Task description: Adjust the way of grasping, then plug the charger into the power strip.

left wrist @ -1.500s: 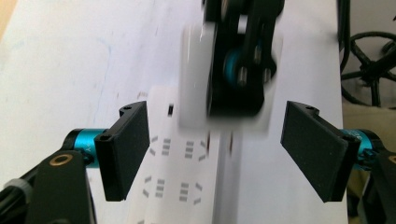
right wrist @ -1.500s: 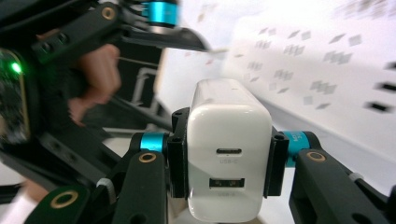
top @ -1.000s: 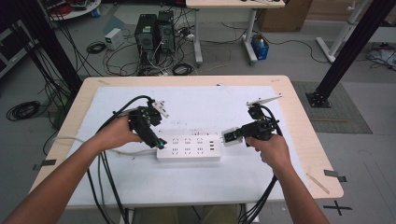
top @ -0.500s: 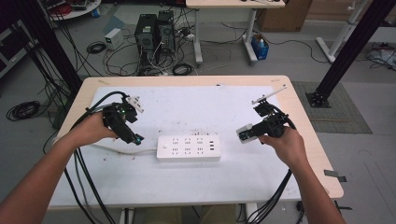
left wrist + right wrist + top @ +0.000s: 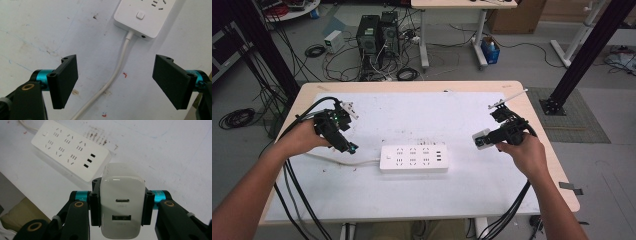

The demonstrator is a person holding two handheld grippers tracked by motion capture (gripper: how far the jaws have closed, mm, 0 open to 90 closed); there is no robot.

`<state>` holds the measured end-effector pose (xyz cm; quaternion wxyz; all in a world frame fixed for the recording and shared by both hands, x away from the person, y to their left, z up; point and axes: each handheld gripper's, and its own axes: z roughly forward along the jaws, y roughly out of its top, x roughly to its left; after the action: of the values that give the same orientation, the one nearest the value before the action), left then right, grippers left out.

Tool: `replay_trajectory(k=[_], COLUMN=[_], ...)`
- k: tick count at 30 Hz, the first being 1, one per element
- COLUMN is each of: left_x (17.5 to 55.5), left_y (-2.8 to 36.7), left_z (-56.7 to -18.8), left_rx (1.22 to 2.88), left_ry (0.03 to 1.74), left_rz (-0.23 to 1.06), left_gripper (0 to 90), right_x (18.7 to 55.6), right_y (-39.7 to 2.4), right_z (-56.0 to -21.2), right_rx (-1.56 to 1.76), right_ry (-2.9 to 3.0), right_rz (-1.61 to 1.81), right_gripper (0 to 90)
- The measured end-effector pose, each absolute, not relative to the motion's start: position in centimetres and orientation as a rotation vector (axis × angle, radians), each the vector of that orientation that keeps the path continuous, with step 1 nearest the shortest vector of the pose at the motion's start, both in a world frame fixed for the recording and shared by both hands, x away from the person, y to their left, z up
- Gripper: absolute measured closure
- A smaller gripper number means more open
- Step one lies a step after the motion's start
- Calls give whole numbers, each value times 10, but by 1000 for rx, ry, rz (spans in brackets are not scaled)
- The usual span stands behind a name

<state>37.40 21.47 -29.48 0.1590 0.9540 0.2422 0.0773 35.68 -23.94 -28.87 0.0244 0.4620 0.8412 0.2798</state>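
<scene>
We take the white power strip (image 5: 413,158) as our landmark; it lies flat near the middle of the white surface (image 5: 422,115), its long side running left to right in the high view.

Our right hand (image 5: 523,152) sits to the right of the strip, a little apart from its end, with the forearm coming up from the bottom edge at a slant. The right claw (image 5: 482,140) points leftward toward the strip and is clenched on a white charger (image 5: 121,202). In the right gripper view the two black jaws press on the charger's two sides, and the face with its two ports looks back at the camera. The charger hangs above the surface, near the strip's end that carries three small dark slots, and touches neither strip nor surface as far as we can tell.

Our left hand (image 5: 304,140) is on the far side of the strip, to its left and well clear of it, the forearm stretched in from the lower left corner. The left claw (image 5: 348,148) tilts down toward the surface, and stands released: in the left gripper view (image 5: 115,82) its jaws are wide apart with nothing between the pads. Below that gap runs the strip's white cable (image 5: 117,72), leaving the strip at the end with the square switch and curving across the surface toward the left claw.
</scene>
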Motion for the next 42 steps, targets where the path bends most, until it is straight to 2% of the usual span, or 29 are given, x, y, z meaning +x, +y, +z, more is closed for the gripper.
replay_trajectory(k=[9, 15, 23, 32, 42], left_x=[370, 371, 380, 386, 390], left_y=[224, 229, 224, 213, 212], left_z=[-291, -291, -292, -295, -307], left_rx=[2714, 2761, 2744, 2807, 2831], left_ry=[744, 733, 732, 665, 619], left_rz=[231, 220, 261, 260, 224], left_gripper=[207, 207, 207, 207, 207], right_x=[363, 371, 385, 396, 404], right_y=[-222, -207, -182, -144, -102], right_z=[-292, -287, -282, -286, -312], right_rx=[1347, 1286, 1181, 1005, 734], right_ry=[2635, 2691, 2761, 2861, 3002], right_rz=[826, 785, 686, 570, 516], right_gripper=[620, 620, 620, 621, 621])
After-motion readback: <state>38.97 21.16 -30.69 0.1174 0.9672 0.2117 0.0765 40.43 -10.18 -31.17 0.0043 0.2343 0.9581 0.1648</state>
